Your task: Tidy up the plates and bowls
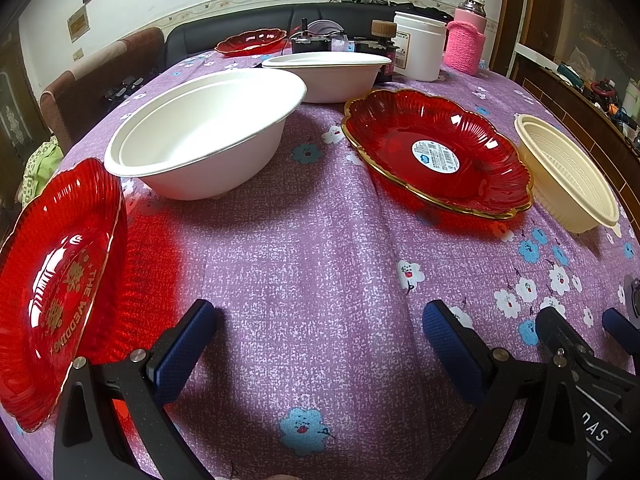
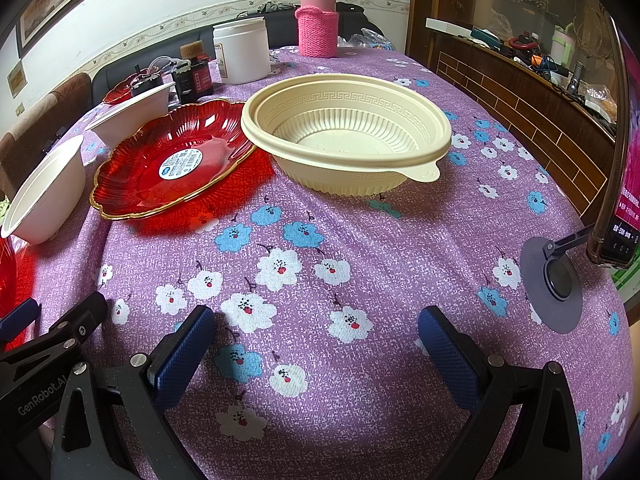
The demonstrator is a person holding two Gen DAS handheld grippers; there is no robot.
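My left gripper [image 1: 318, 344] is open and empty over the purple tablecloth. A red wedding plate [image 1: 56, 292] lies at its left. A white bowl [image 1: 208, 136] stands ahead, a second white bowl [image 1: 328, 76] behind it. A red gold-rimmed plate [image 1: 436, 152] with a sticker lies ahead right, a cream bowl [image 1: 568, 172] beside it. A third red plate [image 1: 252, 42] sits at the far end. My right gripper [image 2: 316, 352] is open and empty, short of the cream bowl [image 2: 344, 136] and the gold-rimmed plate [image 2: 172, 164]. The near white bowl [image 2: 44, 196] shows at the left.
A white jar [image 2: 242, 50], a pink knit-sleeved flask [image 2: 318, 24] and a dark bottle [image 2: 196, 72] stand at the table's far end. A phone on a round stand [image 2: 554, 284] is at the right edge. A wooden cabinet [image 2: 520, 88] runs along the right.
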